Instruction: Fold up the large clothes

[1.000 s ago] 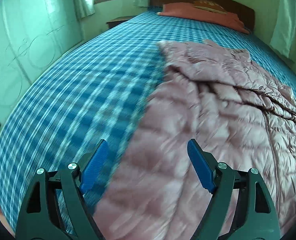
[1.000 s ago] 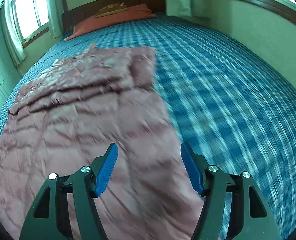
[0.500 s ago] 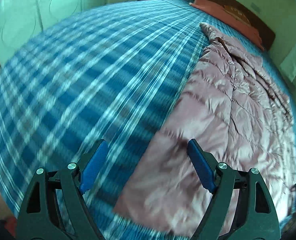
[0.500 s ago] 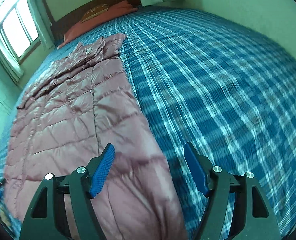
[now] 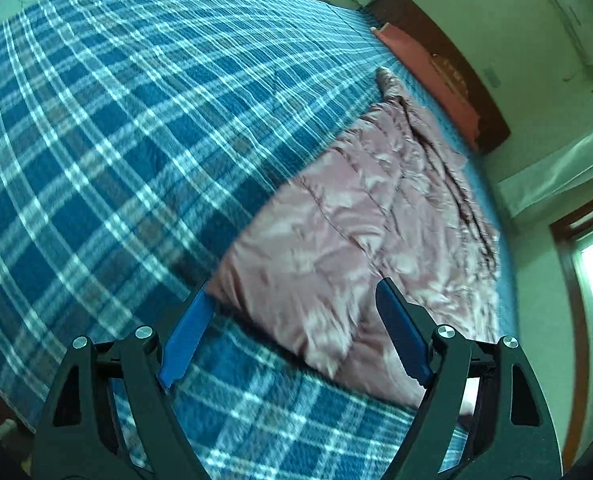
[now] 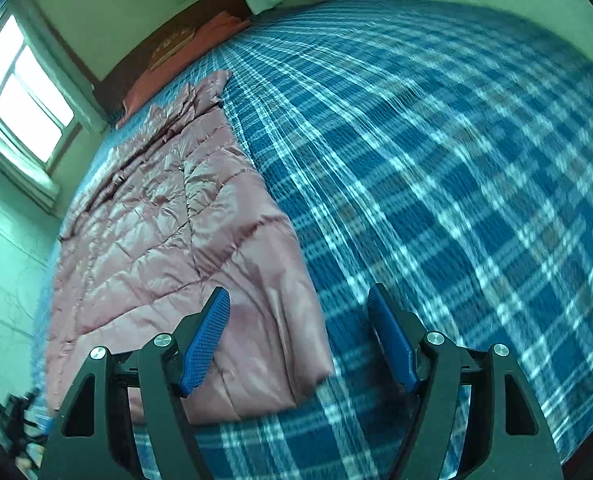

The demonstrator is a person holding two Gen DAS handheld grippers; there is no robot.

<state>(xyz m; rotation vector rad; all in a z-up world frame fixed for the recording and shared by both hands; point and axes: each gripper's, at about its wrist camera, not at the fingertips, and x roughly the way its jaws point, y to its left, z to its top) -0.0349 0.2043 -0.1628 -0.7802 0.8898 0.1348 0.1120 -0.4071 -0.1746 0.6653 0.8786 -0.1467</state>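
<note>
- Both claws stand wide apart and hold nothing: my left claw (image 5: 292, 336) hangs over the near left corner of the pink quilted jacket (image 5: 360, 232), my right claw (image 6: 298, 336) over its near right corner.
- Since a second ago both views have swung and rolled. Then each claw looked across the middle of the jacket (image 6: 168, 232); now the hem corners sit between the blue pads (image 6: 206, 338), at about 12 o'clock from each claw.
- I judge this as lining up to grab both hem corners and start a fold toward the headboard (image 5: 448, 64).
- Jacket lies flat, lengthwise on the blue plaid bed (image 6: 436, 160), collar end toward the orange pillow (image 6: 200, 40).
- No brand, label or writing is readable; the pillow's pattern is too small to tell.
</note>
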